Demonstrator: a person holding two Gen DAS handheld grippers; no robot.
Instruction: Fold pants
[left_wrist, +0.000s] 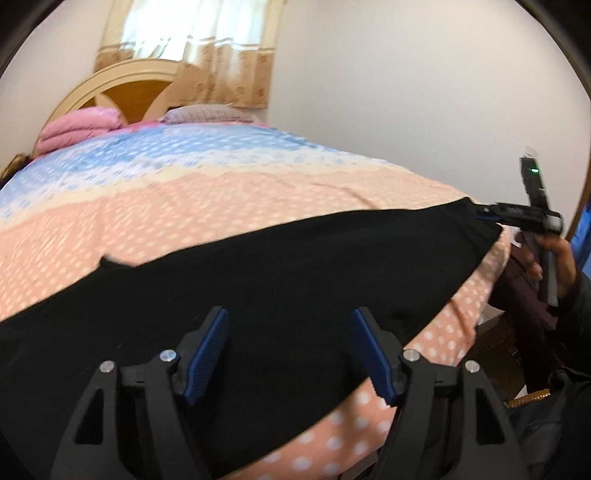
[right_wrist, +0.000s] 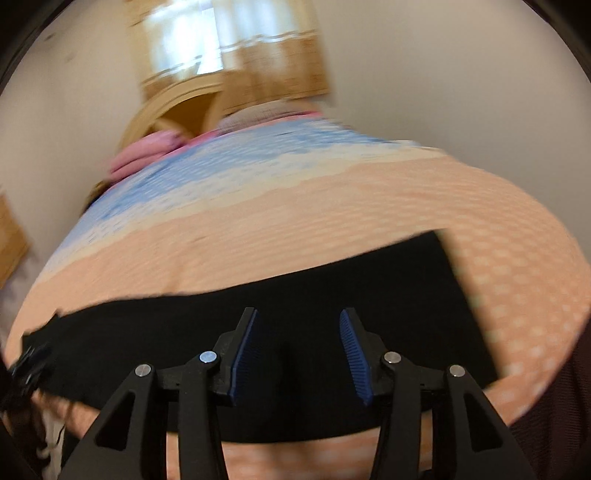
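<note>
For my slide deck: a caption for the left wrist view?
Open left hand-held gripper above black pants spread on a dotted bedspread.

White walls (left_wrist: 406, 92), bright curtained window (left_wrist: 184, 33), wooden headboard (left_wrist: 122, 83), polka-dot bedspread (left_wrist: 221, 192).

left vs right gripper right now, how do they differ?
The left gripper has its jaws spread wider than the right gripper. The left wrist view is fairly sharp; the right wrist view is smeared with blur. Shared: both have blue pads, both are open with nothing between the pads, and both hang over the black pants on the bed.
</note>
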